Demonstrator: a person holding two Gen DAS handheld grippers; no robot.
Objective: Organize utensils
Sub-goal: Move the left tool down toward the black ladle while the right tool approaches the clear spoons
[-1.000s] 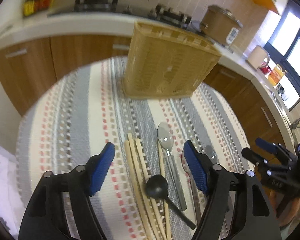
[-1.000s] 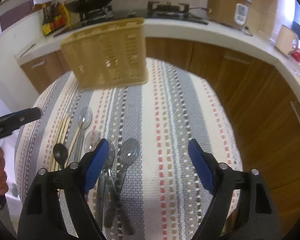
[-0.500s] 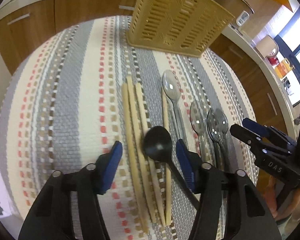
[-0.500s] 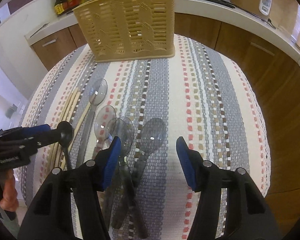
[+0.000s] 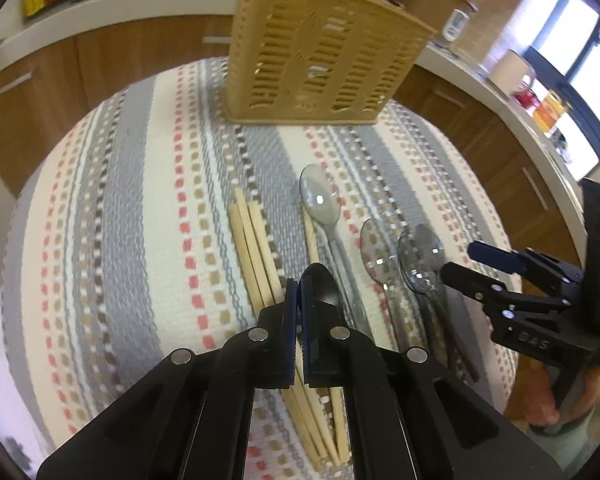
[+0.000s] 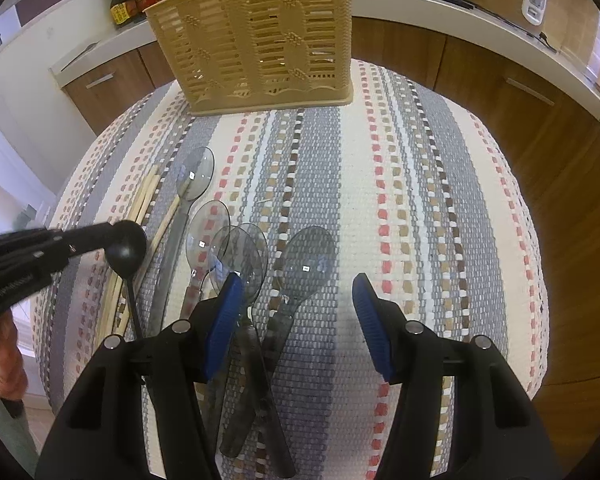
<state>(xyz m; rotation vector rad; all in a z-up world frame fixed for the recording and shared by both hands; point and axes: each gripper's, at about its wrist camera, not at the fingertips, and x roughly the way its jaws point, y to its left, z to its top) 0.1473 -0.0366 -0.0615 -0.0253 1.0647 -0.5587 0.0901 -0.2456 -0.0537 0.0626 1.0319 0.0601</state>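
Left tongs (image 5: 299, 300): pressed together at lower centre of the left wrist view, pinching the black spoon (image 5: 320, 284) at its bowl; the bowl's upper half shows above the blue pads. In the right wrist view the same black spoon (image 6: 126, 248) sits at mid left, its bowl against the tip of the left tongs (image 6: 112, 234), its thin handle running down toward the lower frame edge. Whether the spoon is lifted clear of the cloth cannot be determined. Right tongs (image 6: 296, 316): spread wide at lower centre of the right wrist view, nothing between the pads; the left pad lies over the handles of the clear plastic spoons (image 6: 236, 248), and a grey-tinted spoon (image 6: 308, 256) lies between the two pads. Wooden chopsticks (image 5: 256, 248) lie side by side just left of the black spoon, partly beneath the left tongs. One clear spoon (image 5: 320, 200) lies just right of the chopsticks, near frame centre. The tan slotted utensil basket (image 6: 256, 40) stands upright at upper centre, well apart from the loose utensils. All items rest on the striped woven cloth (image 6: 400, 184) covering the tabletop.
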